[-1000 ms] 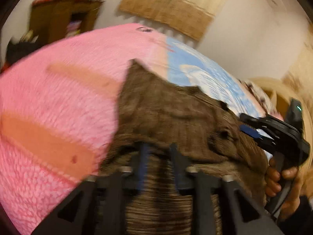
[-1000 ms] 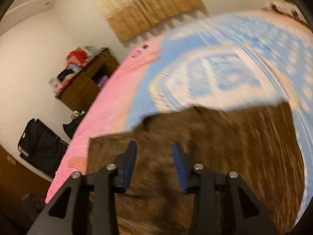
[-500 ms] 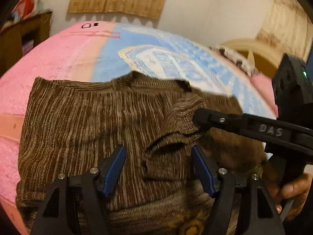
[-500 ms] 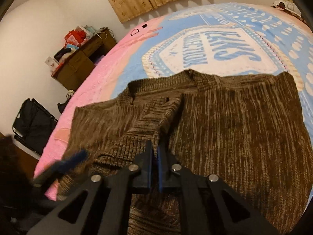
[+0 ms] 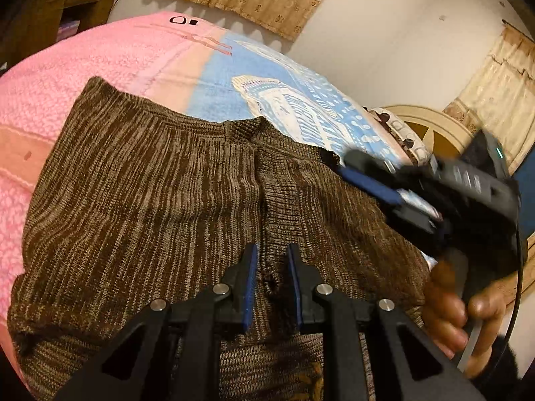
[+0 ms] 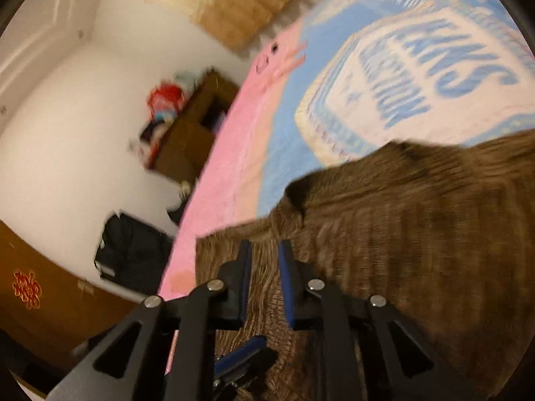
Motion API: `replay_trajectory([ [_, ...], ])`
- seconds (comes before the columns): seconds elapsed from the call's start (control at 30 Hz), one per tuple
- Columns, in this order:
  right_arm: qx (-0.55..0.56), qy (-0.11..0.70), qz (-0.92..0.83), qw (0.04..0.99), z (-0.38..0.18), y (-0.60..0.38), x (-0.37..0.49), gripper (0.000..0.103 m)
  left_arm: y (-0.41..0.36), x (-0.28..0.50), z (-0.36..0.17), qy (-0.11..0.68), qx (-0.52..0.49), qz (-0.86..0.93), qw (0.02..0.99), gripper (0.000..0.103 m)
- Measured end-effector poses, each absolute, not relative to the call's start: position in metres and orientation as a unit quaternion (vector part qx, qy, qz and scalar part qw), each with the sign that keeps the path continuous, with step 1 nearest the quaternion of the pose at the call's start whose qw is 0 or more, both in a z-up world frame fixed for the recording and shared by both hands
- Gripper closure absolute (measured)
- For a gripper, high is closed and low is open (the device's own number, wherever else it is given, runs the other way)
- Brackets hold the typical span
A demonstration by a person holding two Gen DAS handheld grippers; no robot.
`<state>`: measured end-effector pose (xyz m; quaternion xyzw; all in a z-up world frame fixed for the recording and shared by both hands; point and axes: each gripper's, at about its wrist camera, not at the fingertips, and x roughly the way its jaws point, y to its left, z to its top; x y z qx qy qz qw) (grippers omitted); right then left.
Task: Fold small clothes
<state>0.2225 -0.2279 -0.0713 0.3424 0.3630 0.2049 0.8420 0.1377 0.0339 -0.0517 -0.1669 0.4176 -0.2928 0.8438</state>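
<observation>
The brown knitted sweater (image 5: 160,207) lies spread on the bed (image 5: 83,67), across its pink and blue covers. Your left gripper (image 5: 270,267) straddles a raised ribbed fold (image 5: 272,220) with its fingers slightly apart, not yet pinching. Your right gripper (image 6: 262,260), blurred in its own view, seems similarly parted above the knit and empty. Risk: closing the left too shallowly catches one layer only, so the fold slips free; a snagged loop may drag the whole garment askew.
</observation>
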Motion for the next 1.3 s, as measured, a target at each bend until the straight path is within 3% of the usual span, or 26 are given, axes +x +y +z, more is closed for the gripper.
replay_trajectory([
  [0.2, 0.231, 0.368, 0.129, 0.891, -0.064, -0.233, 0.173, 0.082, 0.024, 0.134, -0.048, 0.417, -0.138, -0.278, 0.854, 0.084],
  [0.3, 0.183, 0.416, 0.105, 0.885, -0.090, -0.219, 0.171, 0.084, 0.017, 0.141, -0.049, 0.417, -0.127, -0.272, 0.858, 0.084],
  [0.5, 0.141, 0.374, 0.066, 0.914, -0.065, -0.225, 0.130, 0.082, 0.034, 0.140, -0.052, 0.421, -0.178, -0.265, 0.849, 0.084],
  [0.6, 0.077, 0.388, -0.009, 0.918, -0.069, -0.248, 0.108, 0.082, 0.027, 0.127, -0.045, 0.419, -0.154, -0.244, 0.861, 0.074],
  [0.67, 0.049, 0.419, -0.083, 0.903, -0.085, -0.276, 0.100, 0.095, 0.022, 0.119, -0.043, 0.409, -0.136, -0.248, 0.868, 0.055],
  [0.7, 0.058, 0.407, -0.083, 0.908, -0.087, -0.286, 0.092, 0.103, 0.020, 0.117, -0.044, 0.403, -0.127, -0.250, 0.871, 0.053],
  [1.0, 0.085, 0.419, -0.108, 0.898, -0.081, -0.319, 0.084, 0.103, 0.026, 0.118, -0.032, 0.398, -0.135, -0.233, 0.877, 0.052],
  [1.07, 0.099, 0.392, -0.110, 0.908, -0.061, -0.321, 0.079, 0.097, 0.025, 0.122, -0.026, 0.386, -0.140, -0.223, 0.884, 0.046],
  [1.2, 0.069, 0.361, -0.113, 0.923, -0.039, -0.308, 0.115, 0.081, 0.006, 0.139, -0.038, 0.405, -0.088, -0.191, 0.890, 0.045],
  [1.3, 0.067, 0.389, -0.100, 0.913, -0.058, -0.307, 0.155, 0.080, 0.000, 0.143, -0.047, 0.408, -0.061, -0.185, 0.892, 0.042],
])
